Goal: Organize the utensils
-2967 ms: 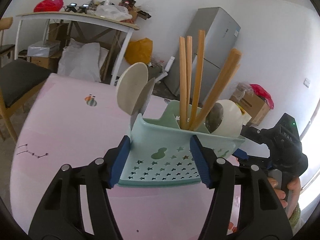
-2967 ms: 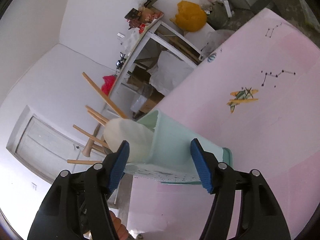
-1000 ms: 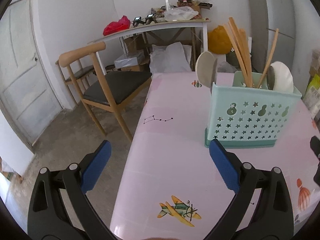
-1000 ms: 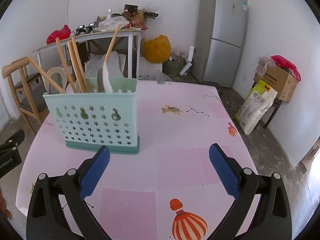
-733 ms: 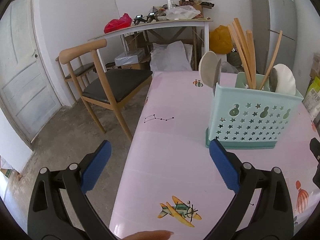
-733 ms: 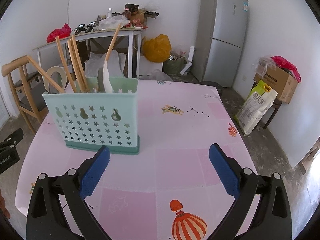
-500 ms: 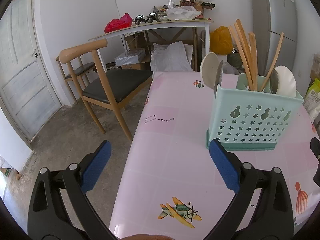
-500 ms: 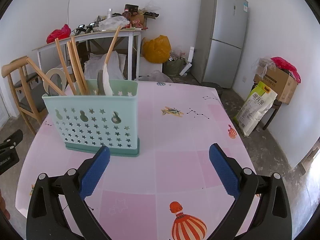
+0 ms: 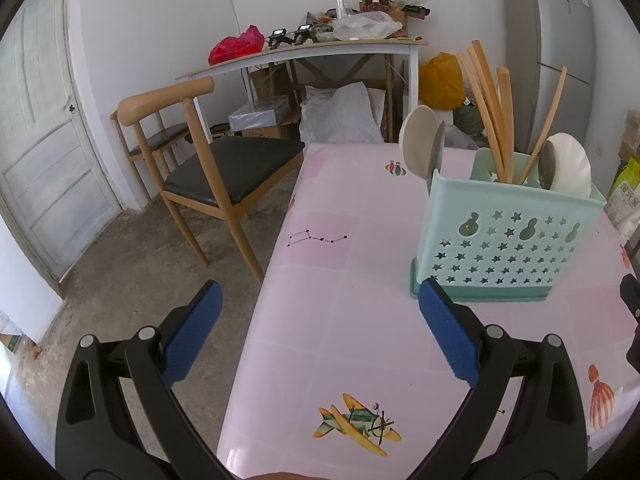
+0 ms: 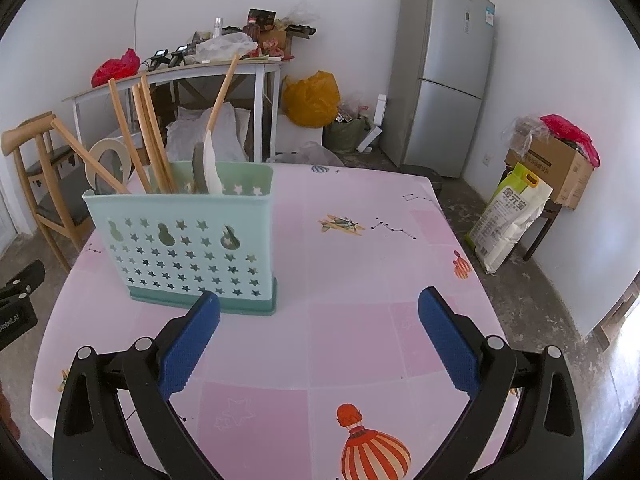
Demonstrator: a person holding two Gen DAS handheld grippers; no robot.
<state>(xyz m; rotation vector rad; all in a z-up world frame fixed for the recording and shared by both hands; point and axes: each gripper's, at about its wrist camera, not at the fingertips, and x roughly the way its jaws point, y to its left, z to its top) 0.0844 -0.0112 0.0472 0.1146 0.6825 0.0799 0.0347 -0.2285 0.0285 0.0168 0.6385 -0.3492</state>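
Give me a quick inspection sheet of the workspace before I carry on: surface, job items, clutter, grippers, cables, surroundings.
Surface: pink table with printed planes and balloons; no loose utensils seen on it.
Job's things: green utensil holder stands upright on the table, holding wooden chopsticks and spoons.
Clutter: nothing seen on the table besides the holder.
Grippers: left gripper open and empty, short of the holder; right gripper open and empty, beside the holder's near corner.
Cables: one thin cable runs up the back wall.
Surroundings: wooden chair, cluttered side table, fridge, sacks and boxes on the floor.
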